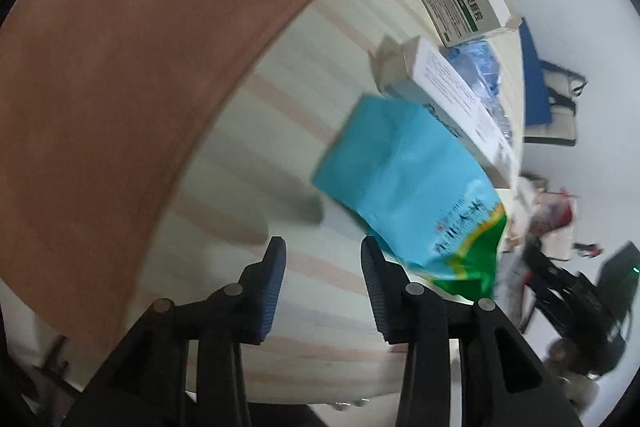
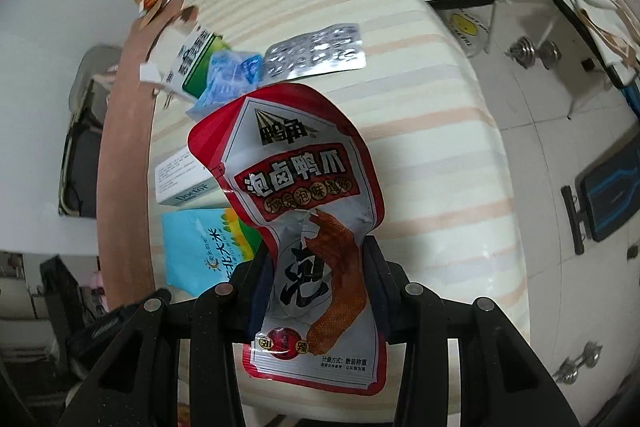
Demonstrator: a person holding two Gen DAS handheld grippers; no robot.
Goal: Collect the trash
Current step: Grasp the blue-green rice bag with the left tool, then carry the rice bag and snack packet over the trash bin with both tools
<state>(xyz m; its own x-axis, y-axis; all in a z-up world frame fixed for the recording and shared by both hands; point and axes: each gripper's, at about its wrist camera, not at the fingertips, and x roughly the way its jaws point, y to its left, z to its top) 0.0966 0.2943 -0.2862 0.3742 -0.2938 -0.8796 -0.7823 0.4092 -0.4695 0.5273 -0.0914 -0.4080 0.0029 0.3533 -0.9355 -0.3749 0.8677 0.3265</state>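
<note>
Right gripper point(image 2: 320, 291) squeezing the red and silver snack bag point(image 2: 304, 227) tight and holding it up off the striped table point(image 2: 432, 155), likely to carry it away as trash. Left gripper point(image 1: 323, 291) open and empty, blue rice bag point(image 1: 404, 187) lying just beside one finger, maybe next to grab.

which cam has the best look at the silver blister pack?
Right wrist. The blister pack lies flat on the striped cloth, whole and unobstructed, above the red snack pouch clamped in the right gripper. The left wrist view doesn't clearly show it; the blue rice bag and boxes fill that side.
</note>
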